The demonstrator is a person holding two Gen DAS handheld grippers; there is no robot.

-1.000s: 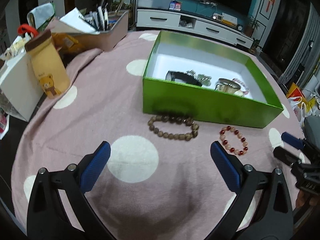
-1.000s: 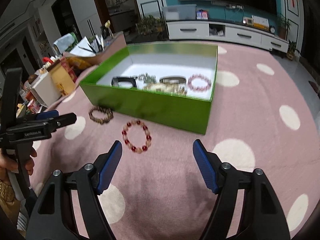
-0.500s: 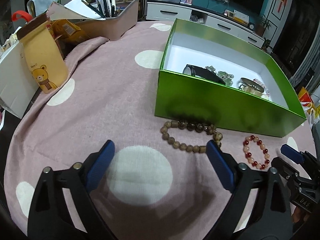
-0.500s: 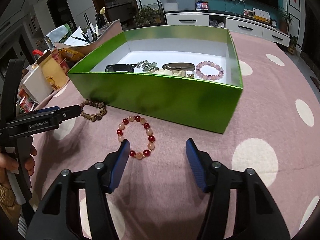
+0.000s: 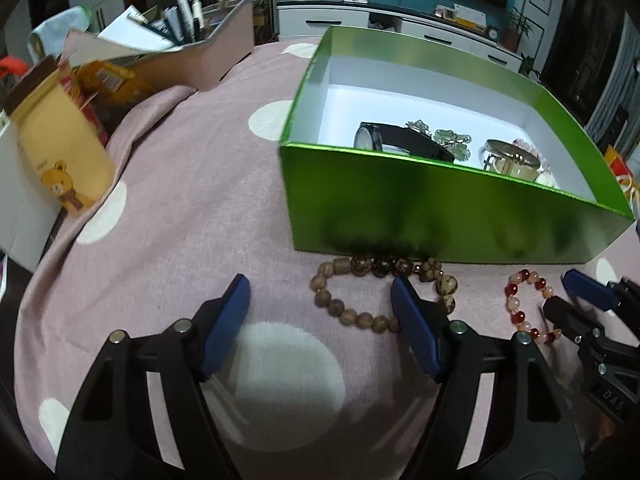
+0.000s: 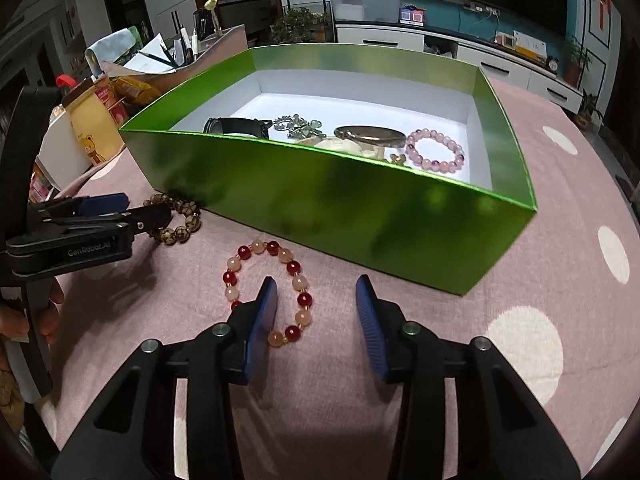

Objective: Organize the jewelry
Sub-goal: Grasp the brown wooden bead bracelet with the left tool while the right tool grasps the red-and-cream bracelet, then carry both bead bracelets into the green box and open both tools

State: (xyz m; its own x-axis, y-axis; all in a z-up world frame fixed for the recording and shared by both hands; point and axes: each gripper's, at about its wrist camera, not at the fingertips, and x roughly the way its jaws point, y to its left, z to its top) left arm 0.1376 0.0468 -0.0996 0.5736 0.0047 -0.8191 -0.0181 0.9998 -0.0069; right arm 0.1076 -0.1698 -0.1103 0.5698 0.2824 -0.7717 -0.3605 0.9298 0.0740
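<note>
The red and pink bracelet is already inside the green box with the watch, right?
Not quite. The red and pink bracelet lies on the pink cloth in front of the green box, as the right wrist view shows. The watch is inside.

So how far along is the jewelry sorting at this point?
Partly done: a watch, a pink bead bracelet and other pieces lie in the green box. Nothing is held; the closing left gripper straddles the brown bracelet side, the right gripper the red bracelet. Both remain on the cloth.

Home living room: white TV cabinet, potted plant, polka-dot tablecloth
</note>
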